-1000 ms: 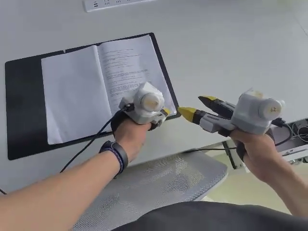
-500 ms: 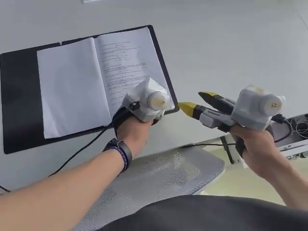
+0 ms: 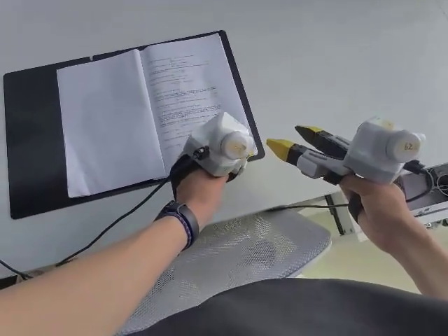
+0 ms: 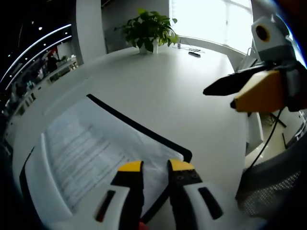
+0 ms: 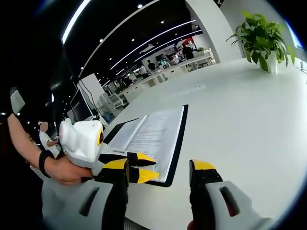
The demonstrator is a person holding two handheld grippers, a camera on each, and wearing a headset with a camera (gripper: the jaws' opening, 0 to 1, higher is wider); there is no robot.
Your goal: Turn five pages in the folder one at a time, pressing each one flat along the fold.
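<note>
The black folder (image 3: 28,140) lies open on the white table, with a blank left page (image 3: 105,126) and a printed right page (image 3: 189,91). My left gripper (image 3: 236,162) hovers over the folder's lower right corner. Its yellow-tipped jaws (image 4: 155,166) stand a narrow gap apart above the printed page's corner (image 4: 96,148), with nothing between them. My right gripper (image 3: 294,139) is just right of the folder, off the table's near edge, pointing left with its jaws wide open (image 5: 159,166) and empty. The left gripper (image 5: 142,166) sits in front of it.
A grey mesh chair seat (image 3: 231,266) lies below the table's near edge. A black cable (image 3: 119,224) runs from the left gripper along my arm. A potted plant (image 4: 148,31) stands at the table's far end. Cables and gear (image 3: 434,185) sit at the right.
The head view has shifted a little. Both grippers stay near the folder's lower right corner, and the pages lie as before.
</note>
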